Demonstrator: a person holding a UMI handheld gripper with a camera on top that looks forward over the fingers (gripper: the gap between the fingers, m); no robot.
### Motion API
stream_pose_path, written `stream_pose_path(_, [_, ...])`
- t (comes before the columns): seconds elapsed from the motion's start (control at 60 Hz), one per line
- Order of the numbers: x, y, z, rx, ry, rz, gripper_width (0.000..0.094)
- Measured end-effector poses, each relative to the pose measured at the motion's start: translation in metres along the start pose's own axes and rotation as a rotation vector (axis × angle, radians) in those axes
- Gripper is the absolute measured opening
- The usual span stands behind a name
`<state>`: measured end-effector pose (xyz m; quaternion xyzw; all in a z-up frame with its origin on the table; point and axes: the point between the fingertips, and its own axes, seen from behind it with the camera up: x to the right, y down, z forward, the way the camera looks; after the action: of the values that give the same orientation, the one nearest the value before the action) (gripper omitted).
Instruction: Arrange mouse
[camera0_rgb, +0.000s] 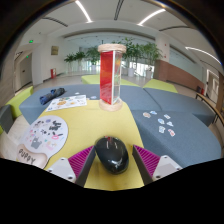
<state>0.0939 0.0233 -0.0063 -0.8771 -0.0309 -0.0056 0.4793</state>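
A black computer mouse (111, 153) with a red-trimmed scroll wheel lies on the yellow tabletop (95, 125). It stands between my two fingers, close to the left pink pad (84, 160). A narrow gap shows between it and the right pad (146, 158). My gripper (113, 162) is open around the mouse. The mouse's rear end is hidden below, between the fingers.
A tall clear cylinder with a red core (110, 75) stands straight ahead, beyond the mouse. Printed sheets (67, 101) and a round patterned sheet (44, 133) lie to the left, with a dark object (52, 95) behind them. Several small cards (160, 121) lie on the grey surface to the right.
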Motion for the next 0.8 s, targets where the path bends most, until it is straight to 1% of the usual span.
stream_pose_path(0.05, [0.004, -0.005, 0.015, 0.002, 0.008, 0.017, 0.0784])
stream_pose_path(0.083, [0.005, -0.008, 0.023, 0.001, 0.005, 0.028, 0.0745])
stream_pose_path(0.1, [0.003, -0.009, 0.026, 0.0, -0.003, 0.039, 0.0709])
stream_pose_path(0.117, [0.002, -0.01, 0.028, -0.002, -0.01, 0.055, 0.0652])
stream_pose_path(0.133, [0.001, -0.01, 0.03, -0.004, -0.012, 0.074, 0.0645])
stream_pose_path(0.15, [0.003, -0.01, 0.031, -0.007, -0.002, 0.091, 0.0557])
stream_pose_path(0.2, [0.005, -0.01, 0.03, -0.006, 0.016, 0.12, 0.0526])
stream_pose_path(0.267, [0.008, -0.01, 0.029, 0.002, 0.047, 0.111, 0.0462])
stream_pose_path(0.317, [0.01, -0.01, 0.027, -0.013, 0.064, 0.124, 0.043])
stream_pose_path(0.367, [0.015, -0.021, 0.019, -0.002, 0.087, 0.146, 0.0418])
stream_pose_path(0.433, [0.014, -0.064, 0.001, 0.083, 0.118, 0.165, 0.0417])
stream_pose_path(0.533, [-0.022, -0.135, -0.025, 0.183, 0.087, 0.224, 0.0417])
stream_pose_path(0.6, [-0.067, -0.165, -0.034, 0.219, 0.055, 0.225, 0.0416])
stream_pose_path(0.65, [-0.106, -0.173, -0.03, 0.224, 0.016, 0.203, 0.0415])
stream_pose_path(0.7, [-0.143, -0.167, -0.02, 0.207, -0.015, 0.18, 0.0414])
stream_pose_path(0.75, [-0.18, -0.148, -0.01, 0.172, -0.048, 0.177, 0.041])
stream_pose_path(0.8, [-0.21, -0.121, 0.004, 0.111, -0.083, 0.159, 0.0412])
